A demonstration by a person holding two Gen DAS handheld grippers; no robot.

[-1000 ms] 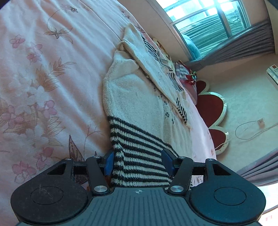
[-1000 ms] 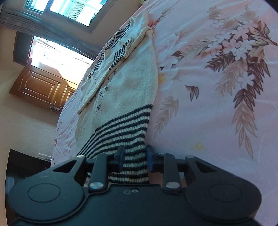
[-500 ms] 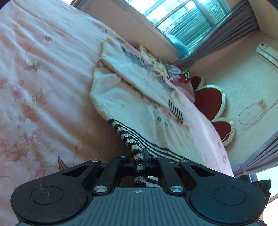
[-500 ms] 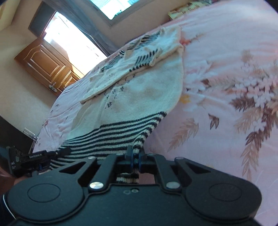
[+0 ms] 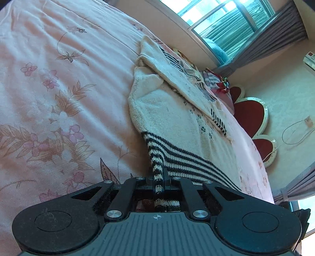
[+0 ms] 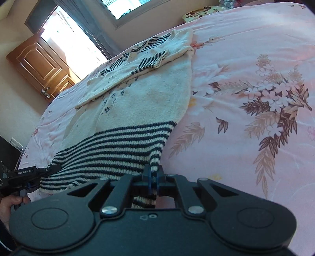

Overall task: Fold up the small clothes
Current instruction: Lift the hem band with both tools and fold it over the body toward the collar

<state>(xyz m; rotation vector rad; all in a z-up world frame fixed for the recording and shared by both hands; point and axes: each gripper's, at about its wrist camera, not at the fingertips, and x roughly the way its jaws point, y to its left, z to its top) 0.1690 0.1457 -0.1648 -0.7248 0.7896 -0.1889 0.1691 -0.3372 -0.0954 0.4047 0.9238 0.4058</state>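
Note:
A cream knitted sweater [image 5: 169,118] [image 6: 149,98] with a black-and-white striped hem lies flat on the pink floral bedspread [image 5: 59,98] [image 6: 246,88], sleeves folded across its chest. My left gripper [image 5: 159,175] is shut on one corner of the striped hem [image 5: 155,157], pinching it into a narrow fold. My right gripper [image 6: 153,173] is shut on the opposite hem corner [image 6: 155,157]. In the right wrist view the left gripper [image 6: 53,169] shows at the far left edge with a hand [image 6: 9,202] holding it.
The bed edge runs beside the sweater, with red heart-shaped cushions [image 5: 250,114] and a white cable [image 5: 295,132] on the floor beyond. A window with grey curtains [image 5: 246,25] lies ahead. A wooden door [image 6: 39,65] stands past the bed. A pillow [image 6: 198,11] sits at the head.
Both grippers have closed from open around the hem to shut on its two corners. The hem corners are bunched and slightly lifted, and both views have rolled.

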